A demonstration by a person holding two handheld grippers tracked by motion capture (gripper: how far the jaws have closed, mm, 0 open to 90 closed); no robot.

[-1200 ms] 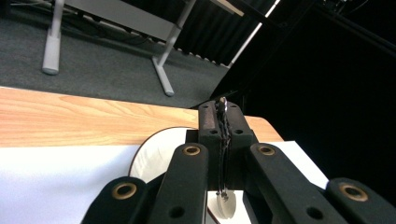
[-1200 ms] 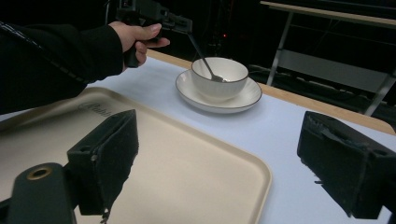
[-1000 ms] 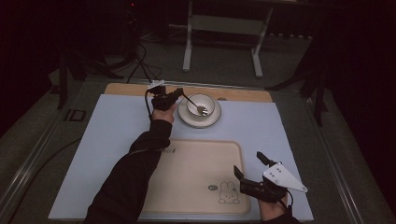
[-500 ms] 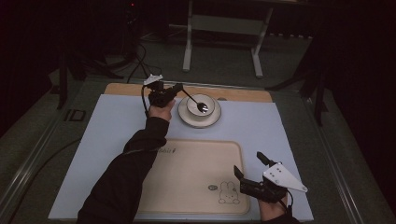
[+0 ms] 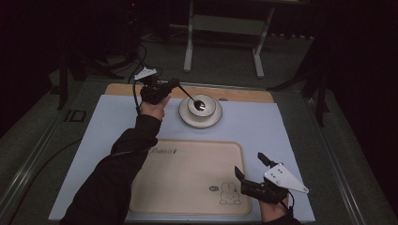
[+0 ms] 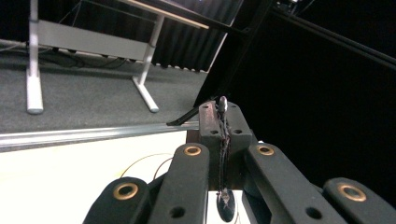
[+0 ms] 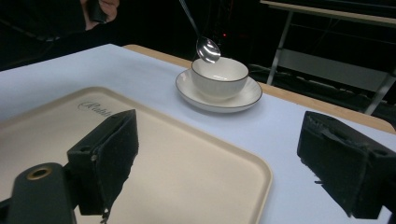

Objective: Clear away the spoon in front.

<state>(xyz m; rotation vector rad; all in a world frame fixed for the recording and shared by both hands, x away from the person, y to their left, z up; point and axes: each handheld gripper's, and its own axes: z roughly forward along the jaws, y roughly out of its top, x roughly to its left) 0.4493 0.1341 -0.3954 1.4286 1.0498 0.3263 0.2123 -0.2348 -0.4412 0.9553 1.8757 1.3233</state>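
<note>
A metal spoon (image 5: pixel 191 97) hangs over a white bowl (image 5: pixel 202 106) that sits on a saucer (image 5: pixel 187 117) at the far middle of the table. My left gripper (image 5: pixel 172 85) is shut on the spoon's handle, and the spoon's head (image 7: pixel 208 48) hovers just above the bowl (image 7: pixel 219 77). In the left gripper view the spoon (image 6: pixel 223 154) runs between the closed jaws. My right gripper (image 5: pixel 248 166) stands open near the front right, past the corner of a beige tray (image 5: pixel 187 164), with nothing between its jaws.
The beige tray (image 7: pixel 187 163) with a rabbit print lies at the table's front middle on a pale blue mat (image 5: pixel 263 126). A wooden strip (image 5: pixel 244 93) runs along the far edge. A metal stand (image 5: pixel 225 28) is on the floor beyond the table.
My left gripper has lifted the spoon out of the bowl and drawn back slightly to the left. The right gripper has not moved.
</note>
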